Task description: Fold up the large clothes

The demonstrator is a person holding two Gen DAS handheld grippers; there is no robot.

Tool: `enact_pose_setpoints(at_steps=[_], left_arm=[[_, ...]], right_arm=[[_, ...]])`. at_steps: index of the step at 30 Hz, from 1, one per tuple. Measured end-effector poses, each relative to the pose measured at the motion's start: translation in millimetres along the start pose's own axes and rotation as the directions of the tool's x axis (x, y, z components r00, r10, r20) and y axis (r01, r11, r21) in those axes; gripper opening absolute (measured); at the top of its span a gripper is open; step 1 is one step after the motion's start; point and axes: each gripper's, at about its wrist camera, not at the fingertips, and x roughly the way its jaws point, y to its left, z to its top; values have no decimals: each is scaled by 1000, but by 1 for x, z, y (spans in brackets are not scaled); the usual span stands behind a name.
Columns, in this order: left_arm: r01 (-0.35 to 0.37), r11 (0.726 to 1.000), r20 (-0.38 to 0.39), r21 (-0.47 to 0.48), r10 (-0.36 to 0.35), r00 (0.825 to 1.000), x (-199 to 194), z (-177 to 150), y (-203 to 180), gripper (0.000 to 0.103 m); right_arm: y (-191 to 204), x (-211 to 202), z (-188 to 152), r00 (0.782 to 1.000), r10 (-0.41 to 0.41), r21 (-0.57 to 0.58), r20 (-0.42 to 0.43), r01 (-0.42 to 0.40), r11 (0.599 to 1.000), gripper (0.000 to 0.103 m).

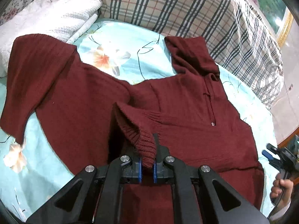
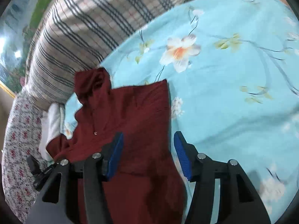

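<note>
Sweater (image 1: 89,97) flat on bed (image 1: 119,43). L claw (image 1: 147,160) clamped on ribbed cuff (image 1: 142,141); R claw (image 2: 149,153) half-open, empty. Knit soft, floppy, w/ some weight: prob. grip hems/cuffs.

bed (image 1: 121,37), floral sheet | on it: maroon sweater (image 1: 84,93), white towel (image 1: 56,15), plaid quilt (image 1: 186,5)

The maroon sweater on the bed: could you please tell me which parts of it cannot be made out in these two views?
- Left wrist view: the maroon sweater has its near hem hidden behind the left hand-held gripper, shut on a ribbed cuff.
- Right wrist view: the sweater's lower part is cut off by the frame edge and the open right hand-held gripper.
- Right wrist view: motion blur hides the knit.
</note>
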Motion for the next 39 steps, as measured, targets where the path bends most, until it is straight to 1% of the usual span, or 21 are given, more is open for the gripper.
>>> enact_pose_setpoints(at_steps=[4,6,7,8,12,14,15,16,17,18,19,21,22,24,25,27,30,32,35,37,39], left_arm=[[-8,999,11,-40,9,1000,-7,-2,13,7],[-10,999,12,-42,11,1000,-8,-1,13,7],[-9,999,11,-38,9,1000,-9,-2,12,6],[-2,999,10,-32,2,1000,-11,-2,11,6],[42,999,9,-11,-42,999,-17,-4,0,6],[26,1000,0,5,-26,1000,-13,-6,-5,7],[16,1000,-8,8,-16,1000,-11,-6,-5,7],[11,1000,-17,7,-11,1000,-8,-7,-5,7],[12,1000,-24,4,-12,1000,-6,-8,-4,7],[11,1000,-28,5,-11,1000,-5,-9,-3,7],[7,1000,-31,9,-6,999,-4,-10,-3,7],[3,1000,-45,13,-3,999,-1,-12,-2,7],[1,1000,-50,12,0,999,1,-12,-2,8],[1,1000,-59,2,0,998,3,-13,-2,8],[3,1000,-60,-7,-3,998,3,-14,-1,10],[10,999,-57,-37,-12,998,-3,-15,6,17],[-22,997,-17,-76,21,1000,-26,-16,28,18],[-74,992,24,-99,77,997,-46,-12,52,23],[-195,973,43,-126,202,978,-61,0,88,46],[-239,964,25,-120,243,970,-58,9,108,62],[-300,950,-13,-90,300,954,-44,15,122,69]], right_arm=[[-5,38,7,996,-28,-21,-82,27,999,57],[-3,46,6,996,-28,-45,-88,24,999,55],[-3,46,5,995,-30,-67,-93,23,997,25],[-2,46,5,994,-20,-75,-111,12,997,6],[-7,25,14,998,-42,-81,-51,38,996,6],[-12,30,17,995,-74,-72,-69,69,995,6],[-13,33,16,991,-100,-78,-85,93,993,7],[-11,34,14,981,-178,-95,-79,170,981,7],[-7,31,11,972,-228,-115,-52,221,968,13],[0,21,7,966,-259,-133,-3,257,957,13],[8,11,3,965,-258,-141,42,261,955,13],[29,-4,-11,978,-185,-181,93,199,963,13],[36,-4,-17,985,-150,-211,86,165,963,14],[51,14,-34,996,-82,-272,-19,74,959,17],[50,21,-39,995,-86,-272,-51,69,960,17],[40,41,-47,981,-165,-258,-102,134,957,17],[25,37,-49,989,-106,-163,-105,88,983,17],[30,26,-51,991,-98,-176,-93,81,981,18],[45,13,-58,995,-52,-191,-88,34,981,19],[54,11,-65,995,-30,-200,-95,10,980,19],[65,13,-72,993,5,-197,-117,-28,980,20]])
